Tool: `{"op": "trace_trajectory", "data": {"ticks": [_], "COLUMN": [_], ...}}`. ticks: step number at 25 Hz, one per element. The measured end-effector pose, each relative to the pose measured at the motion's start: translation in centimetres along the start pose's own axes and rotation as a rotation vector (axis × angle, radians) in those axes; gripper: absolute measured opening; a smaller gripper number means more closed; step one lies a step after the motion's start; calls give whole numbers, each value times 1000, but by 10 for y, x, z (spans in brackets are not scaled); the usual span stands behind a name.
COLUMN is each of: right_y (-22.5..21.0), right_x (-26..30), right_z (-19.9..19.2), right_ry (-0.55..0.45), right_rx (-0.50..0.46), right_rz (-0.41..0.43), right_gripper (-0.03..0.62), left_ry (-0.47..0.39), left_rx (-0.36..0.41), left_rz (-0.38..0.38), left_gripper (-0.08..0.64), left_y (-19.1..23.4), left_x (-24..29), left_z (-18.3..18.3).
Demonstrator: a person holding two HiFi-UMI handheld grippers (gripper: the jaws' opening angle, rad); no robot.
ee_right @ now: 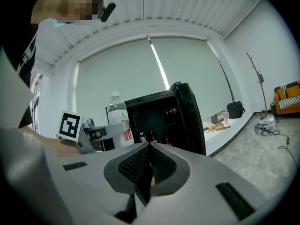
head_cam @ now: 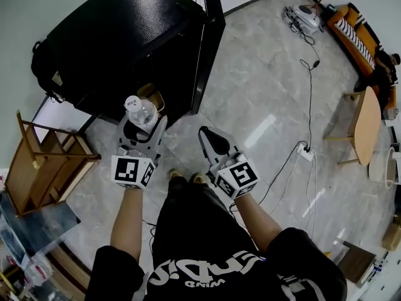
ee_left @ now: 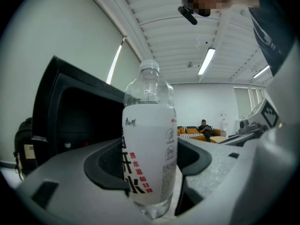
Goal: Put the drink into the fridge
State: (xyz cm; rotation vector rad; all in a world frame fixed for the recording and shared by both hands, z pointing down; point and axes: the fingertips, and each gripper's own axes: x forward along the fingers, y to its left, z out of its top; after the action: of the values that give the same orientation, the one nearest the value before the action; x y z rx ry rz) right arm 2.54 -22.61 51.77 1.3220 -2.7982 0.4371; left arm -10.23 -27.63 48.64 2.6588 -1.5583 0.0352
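Observation:
A clear drink bottle (head_cam: 141, 113) with a white label and white cap stands upright between the jaws of my left gripper (head_cam: 143, 127), which is shut on it. The left gripper view shows the bottle (ee_left: 150, 144) filling the centre, with the pads against both its sides. Just ahead is the black fridge (head_cam: 125, 42); its door (head_cam: 210, 36) is swung open and the dark inside (ee_left: 79, 121) holds a few small items. My right gripper (head_cam: 216, 144) hovers to the right, shut and empty. In the right gripper view the bottle (ee_right: 118, 121) is at the left, before the fridge (ee_right: 164, 121).
A wooden chair (head_cam: 47, 162) stands at the left beside the fridge. A round wooden table (head_cam: 366, 124), a power strip with a cable (head_cam: 306, 152) and an orange sofa (head_cam: 357, 30) lie to the right across the grey tiled floor. A black bag (head_cam: 41, 61) leans on the fridge's left side.

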Motion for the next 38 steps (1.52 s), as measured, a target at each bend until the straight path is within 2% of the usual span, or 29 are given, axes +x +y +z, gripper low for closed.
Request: {"op": "trace_trajectory", "data": {"ticks": [8,13,18,25,31,38], "right_y": [-27,-40,-45,-47,-48,-52], "right_x": [26,39,45,47,46,53], "right_z": [-62,-91,-100,-105,-109,-117], "right_ry": [-33,-32,-26,-4,6,0], "right_rx": [10,18,12,24,30,51], "right_rz": [-15,-25,-33,-48,-59,-63], "right_gripper": [15,15,15,15,15,15], "left_ry": [-25,-9,-3,-9,-5,15], "left_rx": [5,7,11,21,7,-16], "left_rz": [22,61,146,275,361,427], "left_gripper": [310,310,310,308,308,309], "left_y": [20,35,65,118,155,193], "left_x": [25,39,56,87,118,146], "left_z": [-76,-118,-149,-173,-192,-218]}}
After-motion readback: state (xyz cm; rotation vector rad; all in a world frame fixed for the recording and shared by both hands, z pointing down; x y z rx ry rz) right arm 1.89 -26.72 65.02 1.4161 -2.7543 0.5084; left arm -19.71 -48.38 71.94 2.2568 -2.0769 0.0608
